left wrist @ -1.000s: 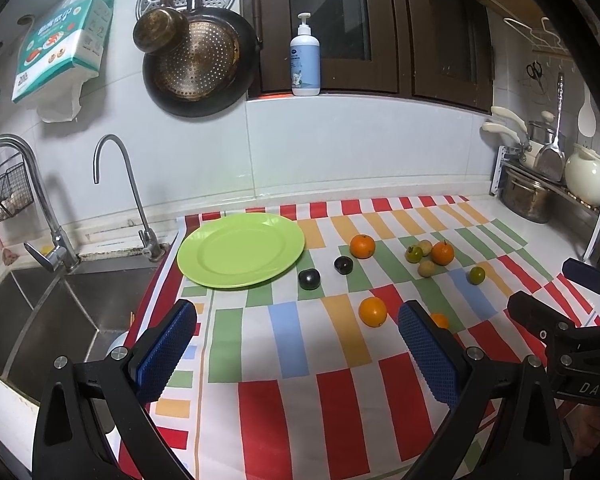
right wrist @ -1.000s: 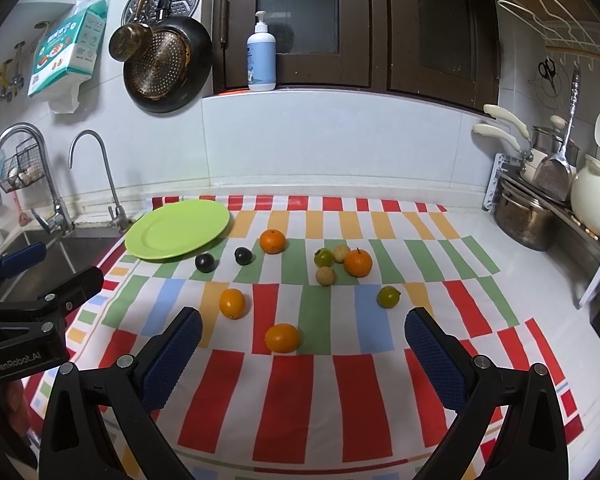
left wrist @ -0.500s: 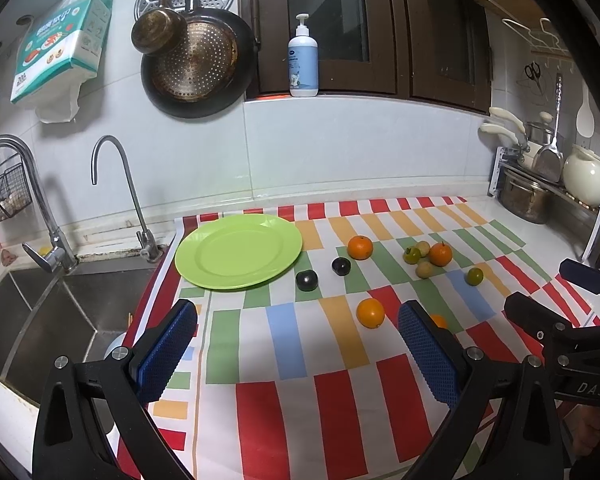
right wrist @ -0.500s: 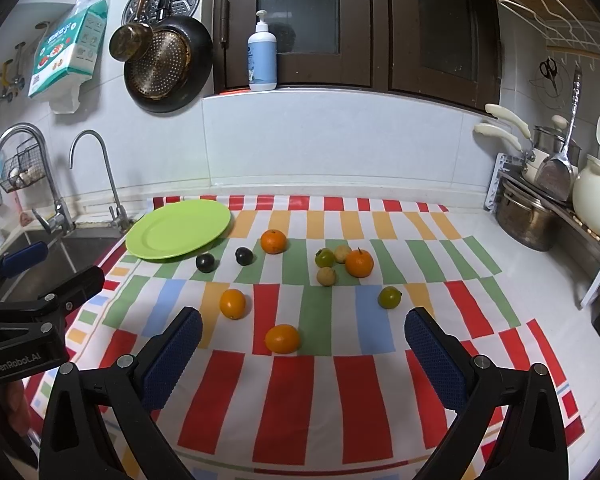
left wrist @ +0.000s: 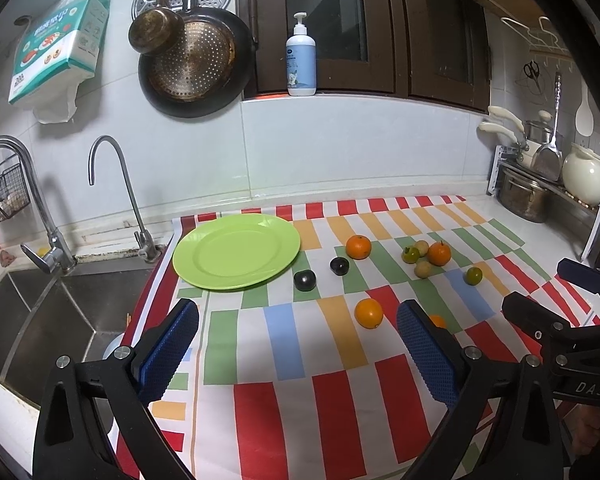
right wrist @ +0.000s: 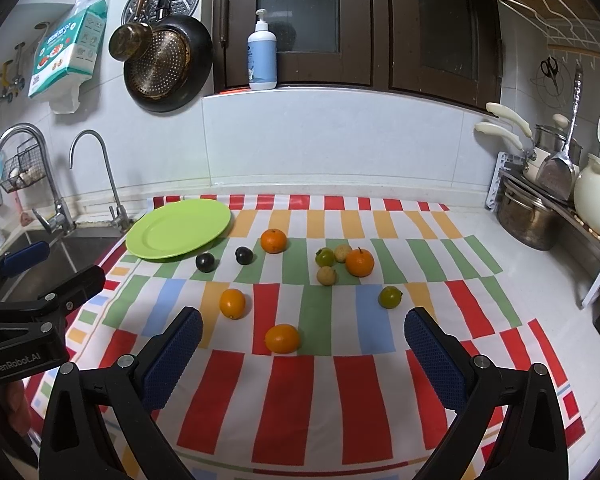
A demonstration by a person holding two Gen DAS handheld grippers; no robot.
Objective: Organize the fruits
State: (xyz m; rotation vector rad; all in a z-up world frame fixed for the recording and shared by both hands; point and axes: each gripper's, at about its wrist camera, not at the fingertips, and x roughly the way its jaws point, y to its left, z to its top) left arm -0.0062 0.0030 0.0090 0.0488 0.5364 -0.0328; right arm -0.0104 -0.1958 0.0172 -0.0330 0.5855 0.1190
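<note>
An empty green plate (left wrist: 236, 250) (right wrist: 178, 229) lies at the back left of a striped cloth (right wrist: 296, 392). Loose fruit is spread to its right: two dark plums (right wrist: 205, 262) (right wrist: 244, 255), several oranges (right wrist: 273, 241) (right wrist: 359, 262) (right wrist: 232, 303) (right wrist: 282, 338), two pale small fruits (right wrist: 326, 275) and two green ones (right wrist: 390, 297) (right wrist: 325, 257). My left gripper (left wrist: 298, 346) is open over the cloth's near left part. My right gripper (right wrist: 302, 344) is open, with the nearest orange lying between and just beyond its fingertips. Neither holds anything.
A steel sink (left wrist: 32, 312) with two taps (left wrist: 112, 196) lies left of the cloth. Pots and a cream jug (right wrist: 596, 200) stand on a rack at the right. Pans hang on the tiled wall (right wrist: 164, 64). A pump bottle (right wrist: 262, 58) is on the sill.
Both views have shifted only slightly; the fruit and plate have stayed put and both grippers remain open.
</note>
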